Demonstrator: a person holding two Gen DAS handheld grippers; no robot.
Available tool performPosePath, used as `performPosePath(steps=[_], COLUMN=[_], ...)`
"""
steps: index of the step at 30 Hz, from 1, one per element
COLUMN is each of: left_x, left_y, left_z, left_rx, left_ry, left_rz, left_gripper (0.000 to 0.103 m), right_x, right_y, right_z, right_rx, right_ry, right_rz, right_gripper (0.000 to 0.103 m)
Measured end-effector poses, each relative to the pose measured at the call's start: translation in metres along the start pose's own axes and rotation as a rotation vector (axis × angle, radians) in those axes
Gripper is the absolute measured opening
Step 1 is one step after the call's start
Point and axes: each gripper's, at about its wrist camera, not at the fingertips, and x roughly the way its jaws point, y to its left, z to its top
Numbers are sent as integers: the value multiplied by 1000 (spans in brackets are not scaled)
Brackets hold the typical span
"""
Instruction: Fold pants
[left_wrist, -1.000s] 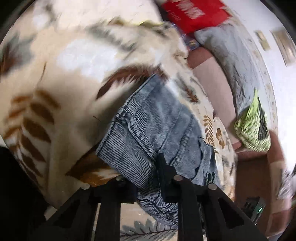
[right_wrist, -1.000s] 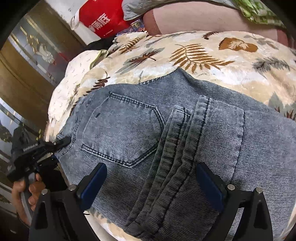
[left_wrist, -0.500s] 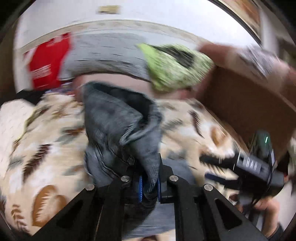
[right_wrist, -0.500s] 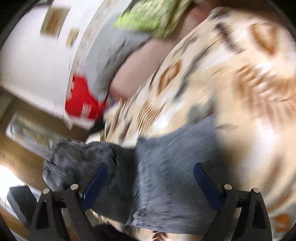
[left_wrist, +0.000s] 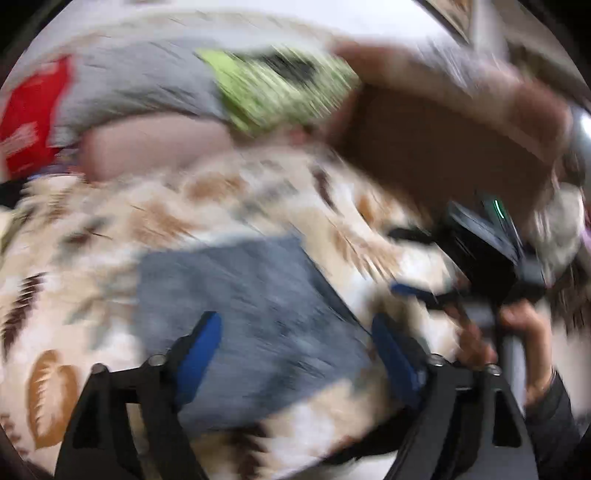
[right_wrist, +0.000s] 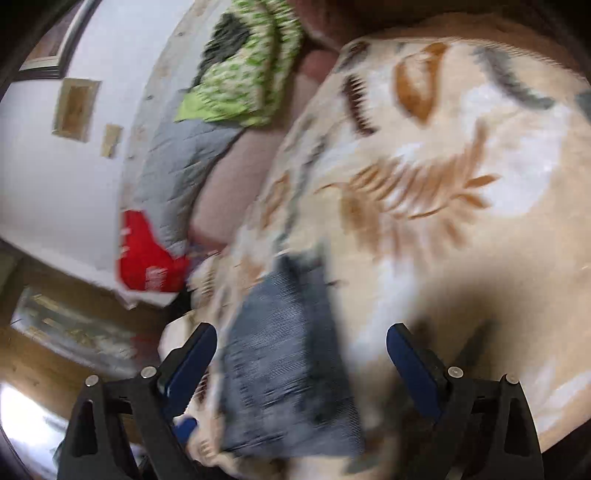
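Note:
The grey-blue denim pants (left_wrist: 251, 295) lie as a folded, flat bundle on the leaf-patterned blanket (left_wrist: 166, 221). My left gripper (left_wrist: 295, 321) hovers just above them. Its jaws are opening wide, and the blue pads do not press on the cloth. In the right wrist view the pants (right_wrist: 288, 350) lie below and to the left, beside the blanket (right_wrist: 443, 166). My right gripper (right_wrist: 302, 332) is open above them and holds nothing. A person's hand (left_wrist: 524, 325) grips the right tool at the right edge. Both views are blurred by motion.
At the back are a red bag (left_wrist: 29, 118), a grey quilted cushion (left_wrist: 140, 81) and a green patterned cloth (left_wrist: 280, 85). A brown padded sofa arm (left_wrist: 443, 140) rises at the right. A white wall (right_wrist: 55, 177) and a wooden frame sit at the left.
The left gripper carried a lifted fold of the pants across, then let it go and its jaws spread wide. The pants now lie flat. The right gripper stayed open, and its view rolled.

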Motion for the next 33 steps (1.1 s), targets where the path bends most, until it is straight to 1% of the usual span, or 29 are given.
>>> performPosePath(steps=[1,2,3,4,5,6,8,9,10,11,12,13,15,16,17,18,20,21,23,25,26,27,28,29,31,32,33], left_x=[-4,-4,3,10,16,22,32,36,48,57,64,64,60,56,61,64,67,68,65,66,67,67,68,68,68,68,69], left_y=[18,34,53,69,81,92,97,94,88,86,82,84,87,88,89,89,90,91,90,90,90,89,90,90,90,91,91], left_z=[2,1,0,-4,-9,-16,-24,-27,-32,-39,-48,-49,-46,-46,-45,-46,-48,-49,-50,-50,-50,-51,-51,-51,-52,-52,-52], left_rx=[-30,-61,-103,-147,-187,-219,-238,-235,-224,-208,-197,-203,-226,-232,-232,-233,-244,-245,-243,-240,-235,-232,-233,-235,-243,-245,-247], left_ry=[-19,-19,15,54,80,104,127,136,163,206,236,227,211,203,200,208,208,205,204,204,205,204,203,206,208,208,207], left_rz=[53,113,175,215,228,227,218,210,207,212,229,230,210,204,202,200,197,197,195,198,201,204,204,205,202,200,200], left_gripper=[87,87,87,87,87,87,87,87,87,87,87,87,87,87,87,87,87,87,87,87,87,87,88,88,89,89,89], right_x=[1,3,7,11,16,22,33,41,48,46,40,35,25,20,18,18,27,35,44,48,49,49,50,52,55,56,57], right_y=[13,23,39,47,52,54,38,16,-8,-23,-27,-22,-3,7,11,14,13,5,-1,-7,-6,-3,-2,-1,2,5,8], right_z=[-5,-9,-16,-22,-27,-33,-43,-50,-56,-59,-57,-55,-50,-49,-48,-47,-47,-48,-49,-46,-45,-43,-41,-41,-42,-43,-45], right_rx=[-9,-26,-52,-58,-56,-55,-25,32,104,157,183,177,106,77,76,78,81,114,134,157,150,126,114,97,60,46,40], right_ry=[35,62,102,135,161,177,192,214,231,214,196,197,171,168,169,165,183,205,228,226,226,231,239,250,268,275,283], right_rz=[76,120,180,218,230,205,98,15,-37,-23,-3,-6,-35,-17,-3,-10,-57,-76,-107,-119,-127,-152,-169,-187,-221,-229,-232], right_gripper=[95,95,95,95,95,95,95,94,90,77,77,77,77,77,77,77,77,77,75,68,51,30,24,20,20,20,24])
